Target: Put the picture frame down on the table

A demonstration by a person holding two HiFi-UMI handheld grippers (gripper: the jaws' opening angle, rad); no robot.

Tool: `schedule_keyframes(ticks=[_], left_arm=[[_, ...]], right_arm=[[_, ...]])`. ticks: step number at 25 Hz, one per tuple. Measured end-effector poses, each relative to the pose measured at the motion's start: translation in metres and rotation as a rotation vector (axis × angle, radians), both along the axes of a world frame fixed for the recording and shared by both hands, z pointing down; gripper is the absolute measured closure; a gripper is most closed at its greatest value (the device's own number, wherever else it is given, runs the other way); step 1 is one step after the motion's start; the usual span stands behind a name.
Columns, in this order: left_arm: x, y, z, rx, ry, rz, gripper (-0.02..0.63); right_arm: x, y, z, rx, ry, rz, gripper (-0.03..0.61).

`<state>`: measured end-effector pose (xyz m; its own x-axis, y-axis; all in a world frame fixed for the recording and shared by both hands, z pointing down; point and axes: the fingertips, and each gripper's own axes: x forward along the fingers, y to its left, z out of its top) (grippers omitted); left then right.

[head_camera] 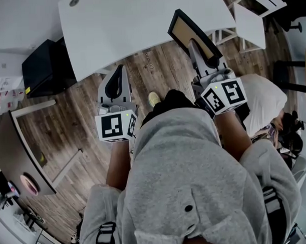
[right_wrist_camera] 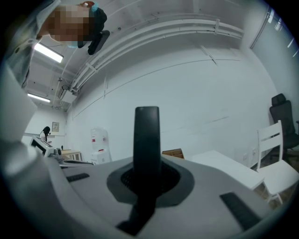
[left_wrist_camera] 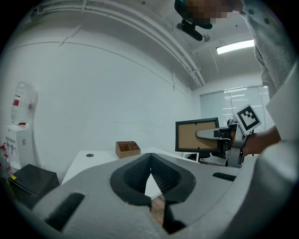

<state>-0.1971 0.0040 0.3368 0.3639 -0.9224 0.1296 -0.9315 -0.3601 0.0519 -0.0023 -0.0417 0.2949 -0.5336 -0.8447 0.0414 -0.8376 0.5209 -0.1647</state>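
The picture frame (head_camera: 185, 30) has a black rim and a brown back. My right gripper (head_camera: 198, 48) is shut on it and holds it upright in the air by the near edge of the white table (head_camera: 139, 24). In the right gripper view the frame (right_wrist_camera: 147, 140) stands edge-on between the jaws of that gripper (right_wrist_camera: 147, 177). The left gripper view shows the frame (left_wrist_camera: 194, 135) off to the right, with a grey finger (left_wrist_camera: 208, 134) across its back. My left gripper (head_camera: 118, 71) hovers over the wooden floor left of it, shut (left_wrist_camera: 150, 169) with nothing in it.
A wooden organiser box (left_wrist_camera: 127, 148) stands on the white table (left_wrist_camera: 88, 161). A black cabinet (head_camera: 46, 67) sits left of the table, white chairs (head_camera: 249, 18) to its right. A water dispenser (left_wrist_camera: 18, 140) stands by the wall. A person in white (head_camera: 265, 97) is at the right.
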Motion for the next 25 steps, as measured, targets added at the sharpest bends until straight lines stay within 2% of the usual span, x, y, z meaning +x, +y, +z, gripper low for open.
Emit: schedule_keyframes(ticks=[12,25], left_arm=[[-0.004,-0.006,-0.005,0.024,0.009,-0.022,0.592],[-0.004,-0.051,-0.004,-0.005,-0.027,-0.048,0.593]], right_arm=[[-0.003,-0.010,-0.009,0.033,0.018,-0.008,0.548],[0.006,-0.067,-0.004,0.030,0.013,-0.023,0.548]])
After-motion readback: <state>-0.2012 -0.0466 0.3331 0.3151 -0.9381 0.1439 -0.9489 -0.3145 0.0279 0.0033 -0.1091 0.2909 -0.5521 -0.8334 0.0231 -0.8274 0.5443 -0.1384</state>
